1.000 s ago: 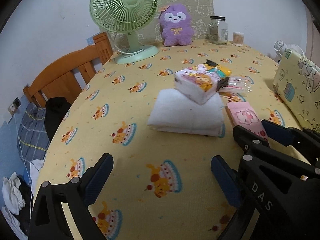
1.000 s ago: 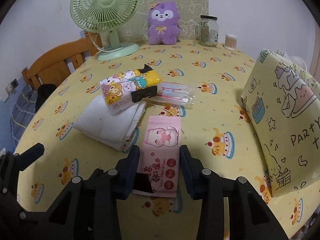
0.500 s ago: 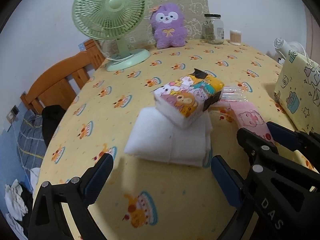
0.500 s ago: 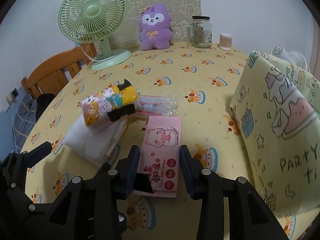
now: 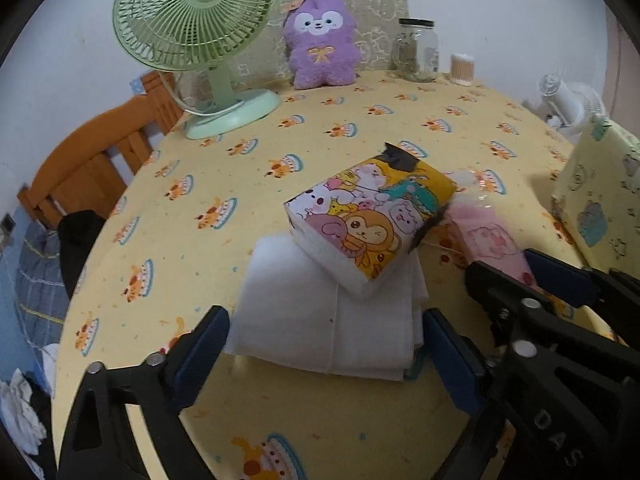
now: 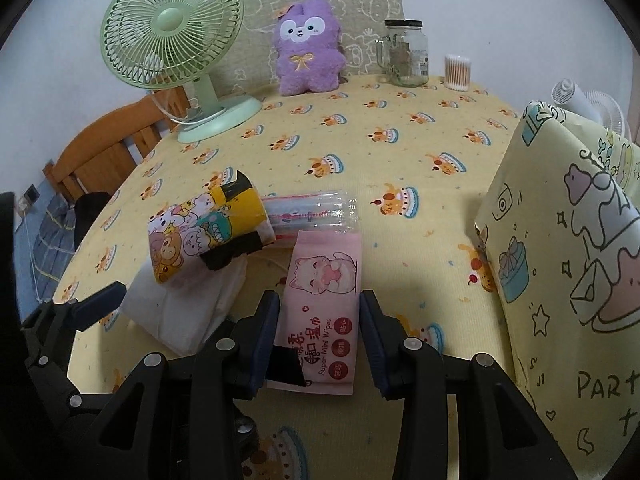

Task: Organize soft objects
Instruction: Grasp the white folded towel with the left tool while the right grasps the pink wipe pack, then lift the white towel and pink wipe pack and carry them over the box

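Closest in, the left gripper (image 5: 324, 356) is spread wide with its fingers on either side of the near end of the folded white towel (image 5: 332, 312), not pinching it, while the right gripper (image 6: 320, 340) sits around the pink wipes pack (image 6: 324, 296), though I can't tell if it's actually squeezing. The cartoon tissue pack (image 5: 368, 220) lies tilted on the towel, with a clear plastic packet (image 6: 312, 210) just behind. Far back are the green fan (image 5: 196, 36), purple plush (image 5: 320, 44), glass jar (image 5: 416, 52), and a yellow cushion (image 6: 568, 248) off right.
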`<act>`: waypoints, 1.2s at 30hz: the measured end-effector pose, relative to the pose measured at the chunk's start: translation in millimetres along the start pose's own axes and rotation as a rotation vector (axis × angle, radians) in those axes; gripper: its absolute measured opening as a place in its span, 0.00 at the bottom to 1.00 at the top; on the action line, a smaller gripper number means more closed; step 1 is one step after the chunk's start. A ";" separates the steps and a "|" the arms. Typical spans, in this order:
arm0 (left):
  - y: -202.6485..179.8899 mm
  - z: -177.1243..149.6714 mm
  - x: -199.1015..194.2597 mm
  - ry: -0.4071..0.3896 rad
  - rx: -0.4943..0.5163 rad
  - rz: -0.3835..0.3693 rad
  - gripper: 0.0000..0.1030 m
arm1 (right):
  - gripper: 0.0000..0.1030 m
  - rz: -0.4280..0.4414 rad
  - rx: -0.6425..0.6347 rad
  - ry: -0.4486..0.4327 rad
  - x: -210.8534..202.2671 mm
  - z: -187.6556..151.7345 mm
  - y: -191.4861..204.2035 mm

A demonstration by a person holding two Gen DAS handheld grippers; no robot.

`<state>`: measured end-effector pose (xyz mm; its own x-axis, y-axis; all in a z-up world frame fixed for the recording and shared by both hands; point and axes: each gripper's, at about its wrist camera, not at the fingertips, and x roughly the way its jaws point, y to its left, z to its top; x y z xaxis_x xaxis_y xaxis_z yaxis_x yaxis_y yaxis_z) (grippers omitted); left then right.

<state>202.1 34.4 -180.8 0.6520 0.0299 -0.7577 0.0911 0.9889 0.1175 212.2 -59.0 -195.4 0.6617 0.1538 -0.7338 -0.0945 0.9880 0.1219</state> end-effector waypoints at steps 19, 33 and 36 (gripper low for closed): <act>-9.3 -26.4 -47.5 -0.076 -0.016 -0.018 0.34 | 0.43 0.004 -0.038 -0.058 -39.6 -21.2 9.3; -8.3 -31.1 -87.1 -0.143 -0.044 -0.023 0.25 | 0.43 0.018 -0.046 -0.121 -77.9 -24.4 14.4; -8.9 -29.0 -98.4 -0.166 -0.047 -0.025 0.24 | 0.43 0.019 -0.048 -0.140 -90.0 -22.6 15.9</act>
<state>115.3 26.9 -125.9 0.7657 -0.0157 -0.6430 0.0766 0.9948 0.0668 134.3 -56.8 -142.5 0.7566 0.1729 -0.6306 -0.1410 0.9849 0.1008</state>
